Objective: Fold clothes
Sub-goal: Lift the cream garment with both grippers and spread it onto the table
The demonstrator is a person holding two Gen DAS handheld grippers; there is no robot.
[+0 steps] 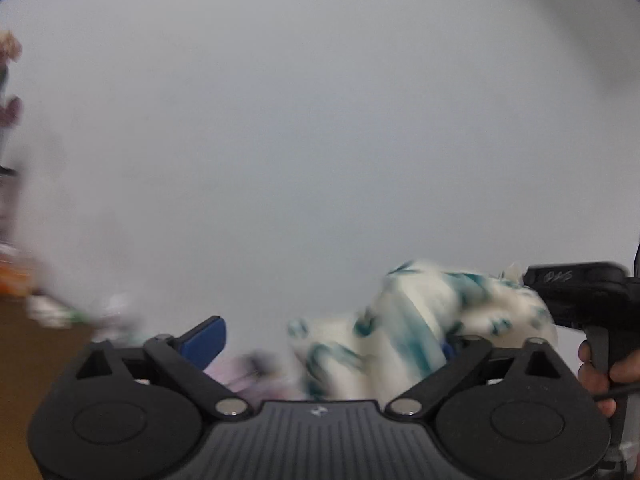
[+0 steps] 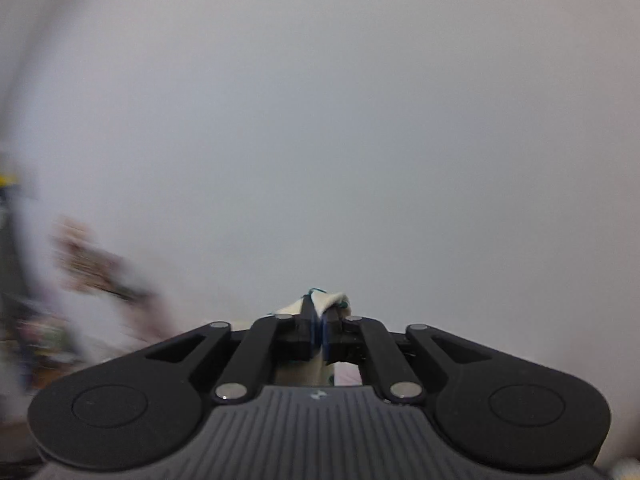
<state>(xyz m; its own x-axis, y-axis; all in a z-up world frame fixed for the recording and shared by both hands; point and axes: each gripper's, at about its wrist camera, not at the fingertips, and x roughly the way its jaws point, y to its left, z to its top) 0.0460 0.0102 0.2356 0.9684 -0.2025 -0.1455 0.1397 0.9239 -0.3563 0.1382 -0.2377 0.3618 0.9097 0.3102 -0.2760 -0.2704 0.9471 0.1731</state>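
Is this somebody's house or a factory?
Probably a room in a home, though it is blurry. A plain pale wall fills the view, a white cloth with teal print is being handled, and blurred flowers and clutter sit at the left edge.

Soft, even, dim light; heavy motion blur smears both fisheye views, edges curved and dark-cornered.

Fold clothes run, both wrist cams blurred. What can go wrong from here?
1. The right gripper pinches only a small tip of the white and teal garment; it may slip out mid-swing.
2. The left gripper is open with cloth bunched against its right side; closing now would likely grab a wad, not an edge.
3. Blur in both views makes picking the next corner unreliable.
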